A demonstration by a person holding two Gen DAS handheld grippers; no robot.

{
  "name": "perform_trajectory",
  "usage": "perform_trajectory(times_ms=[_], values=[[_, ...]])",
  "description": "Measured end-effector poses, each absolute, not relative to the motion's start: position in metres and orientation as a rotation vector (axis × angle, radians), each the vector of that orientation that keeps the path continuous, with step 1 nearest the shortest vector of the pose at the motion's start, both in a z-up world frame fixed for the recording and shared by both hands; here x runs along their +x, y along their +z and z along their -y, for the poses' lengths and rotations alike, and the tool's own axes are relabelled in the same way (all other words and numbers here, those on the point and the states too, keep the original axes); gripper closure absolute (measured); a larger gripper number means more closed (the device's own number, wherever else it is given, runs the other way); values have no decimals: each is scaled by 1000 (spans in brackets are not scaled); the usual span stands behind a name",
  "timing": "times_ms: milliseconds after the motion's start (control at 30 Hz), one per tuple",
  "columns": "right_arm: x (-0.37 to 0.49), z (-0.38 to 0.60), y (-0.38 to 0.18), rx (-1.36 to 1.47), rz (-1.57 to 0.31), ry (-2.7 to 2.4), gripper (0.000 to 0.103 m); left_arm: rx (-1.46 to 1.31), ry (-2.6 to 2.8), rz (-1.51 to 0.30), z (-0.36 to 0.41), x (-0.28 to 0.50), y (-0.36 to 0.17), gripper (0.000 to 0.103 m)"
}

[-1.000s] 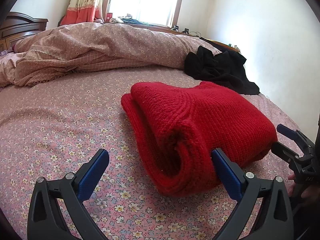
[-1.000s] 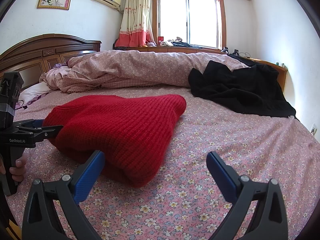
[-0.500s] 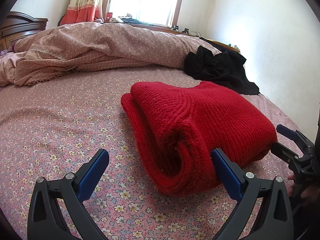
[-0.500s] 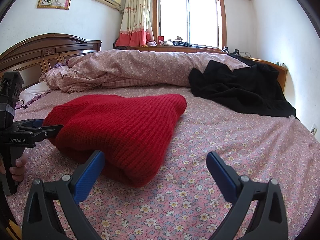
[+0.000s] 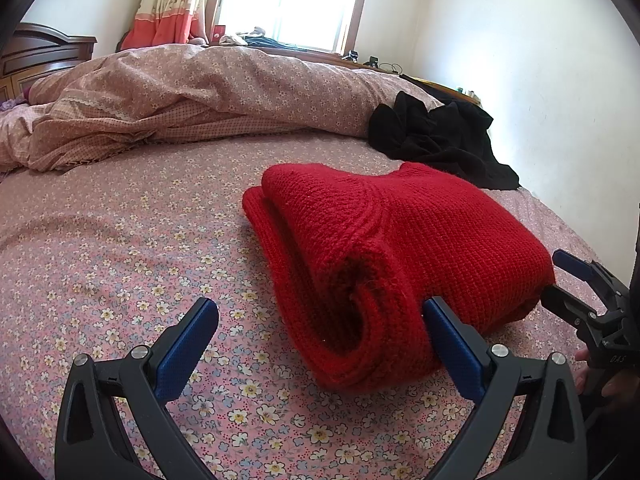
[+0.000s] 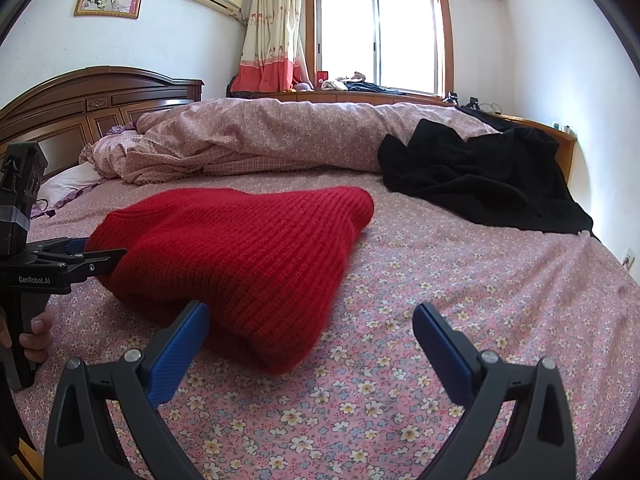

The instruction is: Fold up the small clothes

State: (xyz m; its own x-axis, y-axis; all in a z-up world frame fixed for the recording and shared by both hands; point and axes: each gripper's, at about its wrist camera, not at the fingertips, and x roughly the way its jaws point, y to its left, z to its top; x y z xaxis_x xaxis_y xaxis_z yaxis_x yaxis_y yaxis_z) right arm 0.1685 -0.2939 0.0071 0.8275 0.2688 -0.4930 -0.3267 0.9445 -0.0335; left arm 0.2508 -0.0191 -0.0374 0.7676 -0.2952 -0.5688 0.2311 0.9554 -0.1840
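Sweater (image 5: 404, 248) lay folded on the bed (image 5: 120, 240) between my wide-open, empty left gripper (image 5: 320, 344) and right gripper (image 6: 310, 344), and I judged a blue pad (image 5: 452, 344) touching its edge might drag the fold loose.

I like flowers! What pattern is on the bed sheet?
Small flowers on pink: the bed sheet shows it best in the right wrist view.
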Motion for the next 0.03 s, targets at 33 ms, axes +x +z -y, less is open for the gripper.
perform_trajectory(times_ms=[33], values=[[168, 294, 7, -118, -505, 317, 0, -105, -286, -634, 19, 251, -37, 4]])
